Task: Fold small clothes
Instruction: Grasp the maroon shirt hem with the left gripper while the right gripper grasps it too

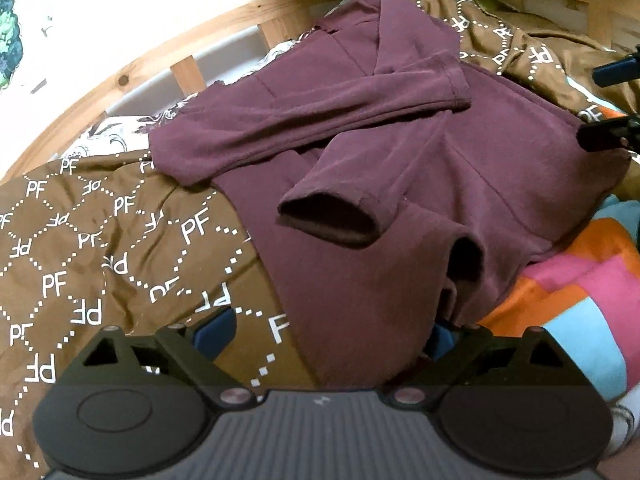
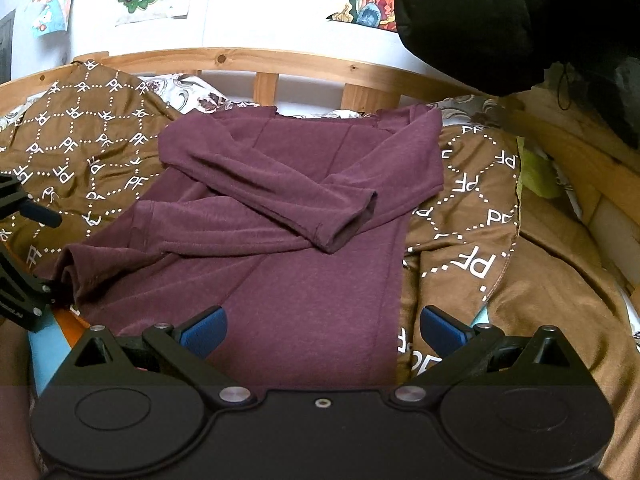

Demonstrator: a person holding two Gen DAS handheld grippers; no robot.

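Two claws over a bed, one garment between. Left to right: brown "PF" quilt (image 1: 80, 248) covers bed, wooden frame (image 2: 240, 60) behind. Left claw (image 1: 332, 340) wide apart, nothing gripped; maroon top's hem lies betw. its blue pads, no pinch seen. Maroon long-sleeved top (image 2: 304, 240) lies centre of bed on quilt, both sleeves folded across its body, cuffs crossing. Right claw (image 2: 324, 330) also spread wide, empty, poised over hem w/ right pad above quilt. Striped blanket (image 1: 580, 292) at near edge. Black bulky item (image 2: 500, 20) upper right, unidentified.
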